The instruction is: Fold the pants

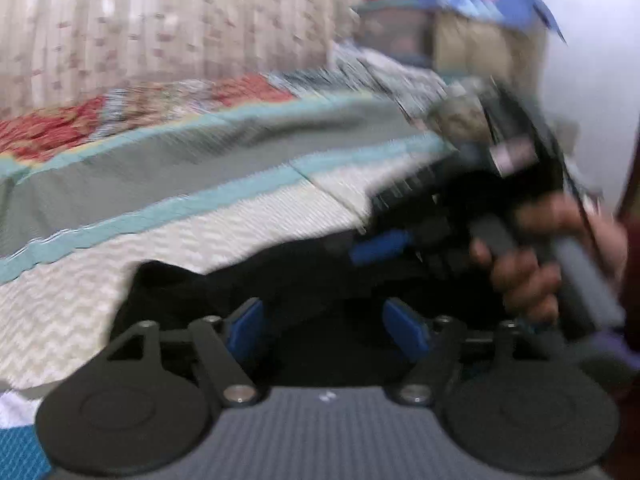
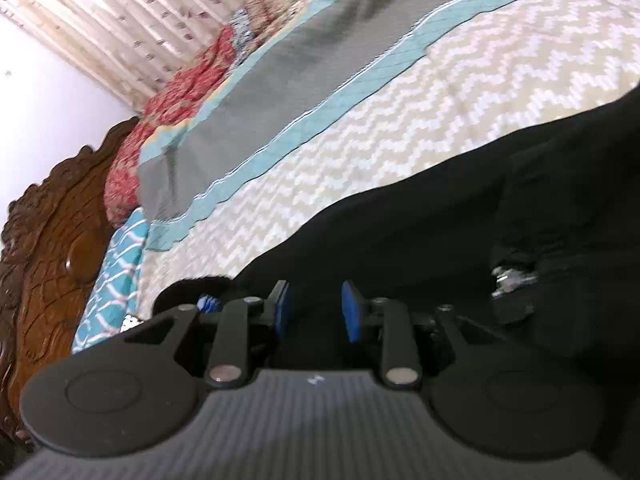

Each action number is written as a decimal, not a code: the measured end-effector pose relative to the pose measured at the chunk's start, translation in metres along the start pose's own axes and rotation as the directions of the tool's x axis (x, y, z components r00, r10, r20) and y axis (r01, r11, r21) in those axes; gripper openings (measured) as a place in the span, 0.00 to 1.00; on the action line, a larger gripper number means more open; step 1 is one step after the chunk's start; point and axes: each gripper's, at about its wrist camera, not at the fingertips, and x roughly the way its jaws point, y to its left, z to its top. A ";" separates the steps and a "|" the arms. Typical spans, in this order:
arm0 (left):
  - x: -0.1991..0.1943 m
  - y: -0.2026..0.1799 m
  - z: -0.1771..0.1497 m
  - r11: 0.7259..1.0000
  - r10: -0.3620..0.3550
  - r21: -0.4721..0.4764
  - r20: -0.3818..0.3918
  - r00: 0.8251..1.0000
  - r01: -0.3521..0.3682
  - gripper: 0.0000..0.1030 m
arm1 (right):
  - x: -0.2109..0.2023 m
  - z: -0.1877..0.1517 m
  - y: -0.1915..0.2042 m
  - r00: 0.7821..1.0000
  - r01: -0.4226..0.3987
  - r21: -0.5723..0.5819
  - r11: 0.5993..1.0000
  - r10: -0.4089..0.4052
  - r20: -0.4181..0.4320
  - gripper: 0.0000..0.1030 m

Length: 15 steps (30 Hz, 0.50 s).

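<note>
Black pants (image 1: 180,292) lie on the bed's chevron quilt (image 1: 200,240). My left gripper (image 1: 326,328) hovers over the black cloth, its blue pads wide apart with nothing pressed between them. In the blurred left wrist view a hand (image 1: 520,276) holds my right gripper (image 1: 380,246) over the pants to the right. From the right wrist view the pants (image 2: 440,220) fill the lower right, with a shiny metal fastener (image 2: 512,280) on them. My right gripper (image 2: 316,312) has its pads a narrow gap apart. Black cloth fills that gap, and I cannot see whether the pads pinch it.
The quilt (image 2: 480,60) has a teal stripe (image 2: 320,120) and a grey band beyond. Red floral bedding (image 2: 180,92) and a carved wooden headboard (image 2: 48,240) stand at the far end. A patterned curtain (image 1: 160,20) hangs behind, with stacked items (image 1: 460,20) beside it.
</note>
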 end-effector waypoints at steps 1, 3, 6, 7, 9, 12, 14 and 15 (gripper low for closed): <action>-0.008 0.014 0.001 0.998 0.036 -0.049 0.019 0.999 -0.035 0.77 | 0.003 -0.003 0.006 1.000 -0.020 -0.011 1.000 0.020 -0.014 0.33; -0.021 0.046 -0.001 0.980 0.105 -0.173 0.027 0.994 -0.099 0.77 | 0.014 0.003 0.017 0.997 -0.060 -0.048 0.997 0.058 -0.048 0.35; -0.030 0.104 -0.011 0.891 0.166 -0.427 -0.009 0.986 -0.154 0.75 | 0.038 0.003 0.043 0.990 -0.105 -0.116 0.988 0.092 -0.107 0.45; -0.031 0.119 -0.015 0.854 0.175 -0.494 -0.019 0.984 -0.161 0.75 | 0.045 0.004 0.051 0.988 -0.110 -0.133 0.985 0.094 -0.121 0.46; -0.030 0.137 -0.021 0.818 0.187 -0.553 -0.008 0.982 -0.160 0.75 | 0.061 0.008 0.068 0.987 -0.110 -0.170 0.979 0.088 -0.135 0.46; -0.018 0.127 -0.021 0.859 0.207 -0.474 -0.024 0.978 -0.193 0.76 | 0.078 0.016 0.080 0.981 -0.133 -0.152 0.979 0.108 -0.161 0.48; -0.011 0.114 -0.025 0.899 0.167 -0.406 -0.036 0.985 -0.167 0.77 | 0.096 0.020 0.090 0.970 -0.153 -0.101 0.983 0.130 -0.205 0.62; -0.012 0.105 -0.028 0.912 0.150 -0.380 -0.038 0.988 -0.153 0.78 | 0.103 0.020 0.093 0.965 -0.159 -0.088 0.983 0.135 -0.225 0.63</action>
